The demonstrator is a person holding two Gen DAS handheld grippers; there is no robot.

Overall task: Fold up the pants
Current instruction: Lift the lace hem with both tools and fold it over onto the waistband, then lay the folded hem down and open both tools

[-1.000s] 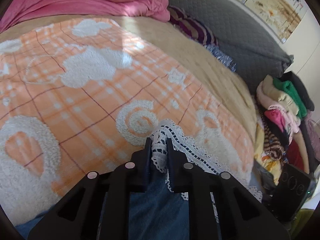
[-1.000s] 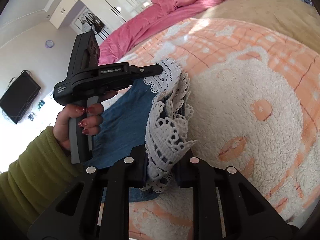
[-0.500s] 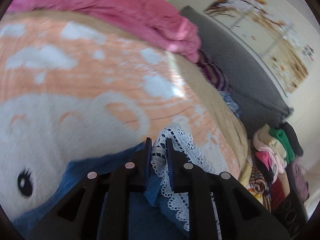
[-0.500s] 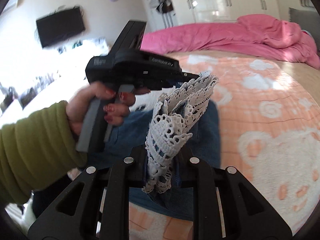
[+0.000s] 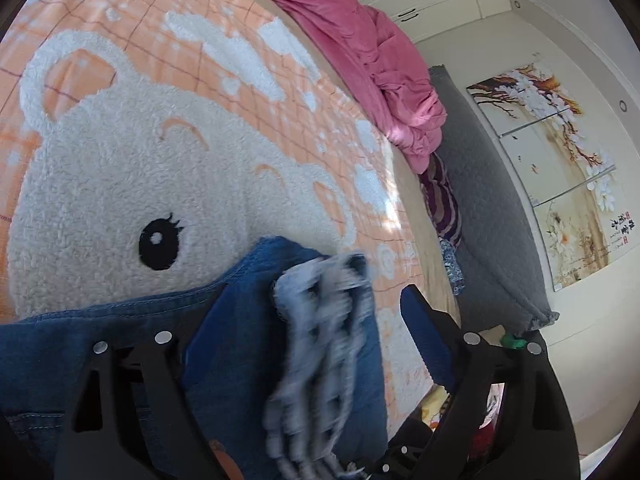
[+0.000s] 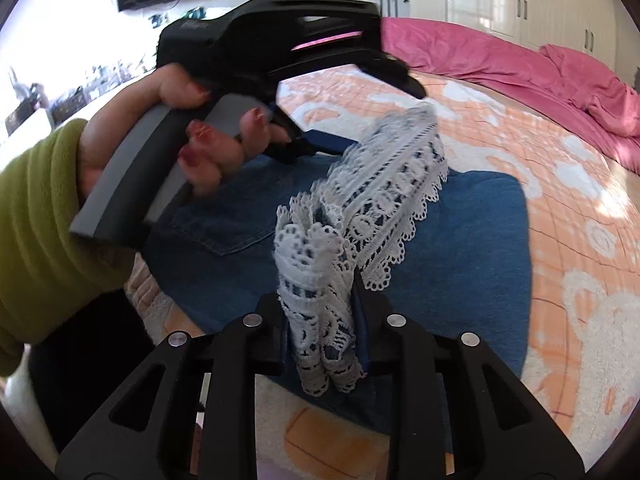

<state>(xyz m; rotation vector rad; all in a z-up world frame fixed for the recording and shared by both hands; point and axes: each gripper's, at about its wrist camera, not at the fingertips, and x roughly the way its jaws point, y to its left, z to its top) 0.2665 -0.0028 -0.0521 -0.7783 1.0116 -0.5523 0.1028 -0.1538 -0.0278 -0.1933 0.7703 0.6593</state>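
The left gripper (image 5: 320,320), just opened wide, has dropped the lace hem (image 6: 360,216) while the right gripper (image 6: 320,320) pinches it above the folded jeans (image 6: 460,248) at the bed (image 6: 560,200) edge; uneven release risks skewing the fold.

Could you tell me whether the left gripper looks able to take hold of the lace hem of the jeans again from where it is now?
Probably yes: the left gripper has just opened, and the lace hem lies loose between its spread fingers with nothing across it.
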